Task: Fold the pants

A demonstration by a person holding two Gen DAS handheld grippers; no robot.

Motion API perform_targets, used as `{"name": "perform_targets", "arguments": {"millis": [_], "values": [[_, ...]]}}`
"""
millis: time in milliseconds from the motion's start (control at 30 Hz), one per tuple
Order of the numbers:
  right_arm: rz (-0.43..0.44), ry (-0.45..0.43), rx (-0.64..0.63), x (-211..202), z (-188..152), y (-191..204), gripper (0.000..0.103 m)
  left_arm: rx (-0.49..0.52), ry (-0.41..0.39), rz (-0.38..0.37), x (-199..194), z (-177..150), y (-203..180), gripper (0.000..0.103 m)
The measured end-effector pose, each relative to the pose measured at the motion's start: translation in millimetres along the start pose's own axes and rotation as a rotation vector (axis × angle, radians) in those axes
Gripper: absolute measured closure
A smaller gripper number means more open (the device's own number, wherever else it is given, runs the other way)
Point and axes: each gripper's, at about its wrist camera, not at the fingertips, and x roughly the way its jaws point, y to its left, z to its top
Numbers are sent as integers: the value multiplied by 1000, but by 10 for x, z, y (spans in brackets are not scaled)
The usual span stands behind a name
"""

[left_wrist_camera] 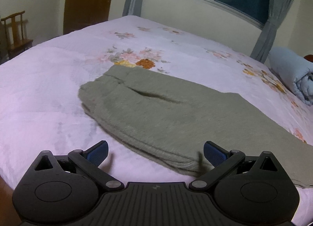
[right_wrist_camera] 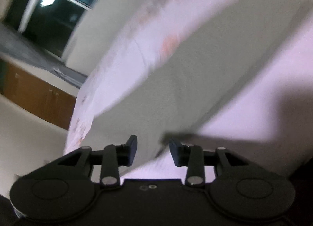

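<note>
Olive-green fleece pants (left_wrist_camera: 166,112) are seen lying folded lengthwise on the pink floral-print bed (left_wrist_camera: 49,93). Left claw (left_wrist_camera: 155,152) is held wide open, empty, over the near hem. Right claw (right_wrist_camera: 153,150) is parted, nothing pinched. Next a crosswise fold is judged needed: hem regripped.

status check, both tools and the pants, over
Left tool open, empty, over near edge of pants. Right tool open, nothing gripped, view blurred. Pants folded flat on bed. Nothing in the way.
</note>
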Motion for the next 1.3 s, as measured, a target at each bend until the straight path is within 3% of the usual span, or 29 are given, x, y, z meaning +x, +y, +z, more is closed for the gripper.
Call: {"name": "perform_targets", "arguments": {"millis": [33,100,200,300,400,467,500,567,600,633,700,800,900,967,1000,1067,1100,1200,1300], "values": [[-47,-45,16,-103,150,-168,72,3,5,-5,27,5,-44,0],[-119,-88,174,-208,418,-628,72,11,14,-22,80,8,-165,0],[-132,-174,321,-361,589,-1088,72,50,25,-51,138,-7,-400,0],[-88,-219,403,-387,662,-1339,74,93,26,-53,206,-20,-617,0],[-27,-269,371,-336,695,-1482,76,141,26,-47,325,-32,-760,0],[-133,-239,402,-220,720,-1666,84,171,90,20,567,-56,-773,0],[-133,-218,474,-184,705,-1844,103,185,99,42,640,-67,-769,0],[-114,-210,480,-241,755,-1866,103,200,104,47,646,-2,-794,0],[-143,-223,414,-314,790,-1731,99,205,97,57,594,36,-803,0],[-166,-237,364,-368,802,-1612,87,197,67,46,502,67,-800,0],[-173,-271,268,-511,821,-1379,83,186,6,1,351,107,-808,0],[-226,-342,235,-698,813,-1186,80,200,14,22,307,115,-908,0],[-192,-441,254,-843,739,-1234,71,194,1,-77,255,15,-1124,0],[-112,-382,309,-658,803,-1456,69,268,20,-87,321,-116,-1327,0],[-52,-336,321,-518,820,-1560,70,289,51,-84,398,-185,-1403,0],[-98,-265,352,-252,812,-1755,81,312,82,-60,507,-299,-1484,0],[-111,-266,421,-223,790,-1894,103,324,72,-50,489,-325,-1511,0],[-116,-297,423,-343,818,-1921,103,282,55,-85,382,-274,-1531,0],[-128,-323,384,-531,866,-1781,65,290,28,-96,292,-252,-1657,0]]}}
